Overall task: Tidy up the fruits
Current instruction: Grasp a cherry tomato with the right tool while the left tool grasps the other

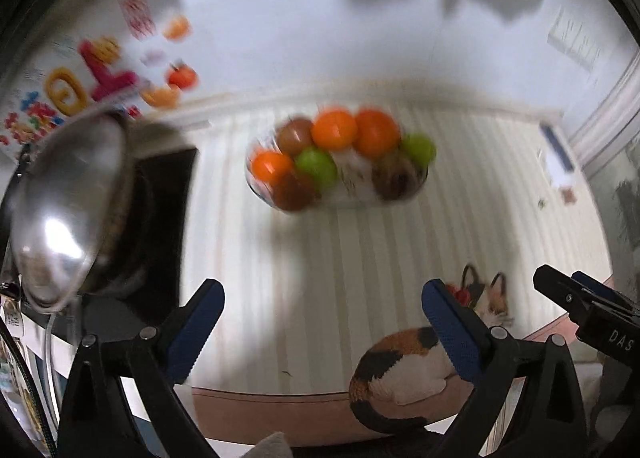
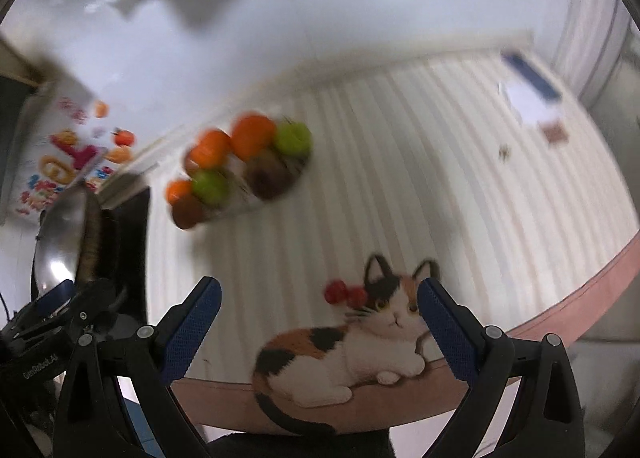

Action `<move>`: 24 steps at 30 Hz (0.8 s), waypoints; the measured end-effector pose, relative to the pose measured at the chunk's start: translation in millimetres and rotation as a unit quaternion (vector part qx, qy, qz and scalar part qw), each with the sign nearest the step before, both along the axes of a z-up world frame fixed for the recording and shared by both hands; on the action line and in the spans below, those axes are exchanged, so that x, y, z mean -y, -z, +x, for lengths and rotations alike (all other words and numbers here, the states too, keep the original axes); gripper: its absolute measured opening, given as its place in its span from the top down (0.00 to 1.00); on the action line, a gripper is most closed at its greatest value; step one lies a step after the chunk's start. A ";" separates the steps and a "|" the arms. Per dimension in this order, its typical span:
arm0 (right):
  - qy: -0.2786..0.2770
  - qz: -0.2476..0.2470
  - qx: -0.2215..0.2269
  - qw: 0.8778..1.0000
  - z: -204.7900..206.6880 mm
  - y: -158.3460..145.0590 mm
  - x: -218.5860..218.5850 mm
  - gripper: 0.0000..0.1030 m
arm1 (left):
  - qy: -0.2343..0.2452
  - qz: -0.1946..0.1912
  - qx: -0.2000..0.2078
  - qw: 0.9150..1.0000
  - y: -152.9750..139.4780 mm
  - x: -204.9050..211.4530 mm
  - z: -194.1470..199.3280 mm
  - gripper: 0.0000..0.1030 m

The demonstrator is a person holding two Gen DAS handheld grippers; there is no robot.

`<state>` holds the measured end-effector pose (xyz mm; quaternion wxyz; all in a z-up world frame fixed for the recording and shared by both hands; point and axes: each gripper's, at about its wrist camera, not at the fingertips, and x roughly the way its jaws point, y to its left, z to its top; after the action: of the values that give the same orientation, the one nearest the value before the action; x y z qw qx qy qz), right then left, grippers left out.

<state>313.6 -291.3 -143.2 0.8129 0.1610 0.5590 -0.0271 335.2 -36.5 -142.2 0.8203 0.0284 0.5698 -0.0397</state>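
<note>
While both grippers (image 1: 322,332) (image 2: 320,332) are held wide open and empty, the fruits (image 1: 338,156) are approached; one must be grasped next.

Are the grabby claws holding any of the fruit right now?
No. Both the left gripper and the right gripper are open with nothing between their fingers. The fruits sit piled in a clear container farther back on the striped tablecloth.

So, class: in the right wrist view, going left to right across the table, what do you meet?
Metal bowl → dish of fruit → printed cat → blue-and-white item, too blurred to name.
</note>
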 end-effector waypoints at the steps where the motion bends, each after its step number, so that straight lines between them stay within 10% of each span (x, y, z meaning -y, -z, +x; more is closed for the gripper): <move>1: 0.005 -0.003 -0.012 1.000 0.8 17.4 5.4 0.09 | 0.003 0.004 -0.010 1.000 9.5 4.6 2.8 0.02; 7: 0.049 0.097 -0.085 0.990 5.6 113.5 34.9 0.48 | 0.016 0.033 -0.072 0.997 72.1 32.3 23.2 0.02; 15: 0.080 0.150 -0.121 0.978 12.8 175.1 39.3 0.62 | 0.030 0.054 -0.106 0.992 109.1 53.2 34.7 0.02; 24: 0.075 0.148 -0.106 0.980 12.5 170.9 38.4 0.75 | 0.048 0.053 -0.116 0.991 121.9 71.6 38.4 0.02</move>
<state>326.1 -329.7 -314.1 0.7117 0.3175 0.6263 -0.0215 373.7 -108.1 -264.1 0.7433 0.0946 0.6602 -0.0521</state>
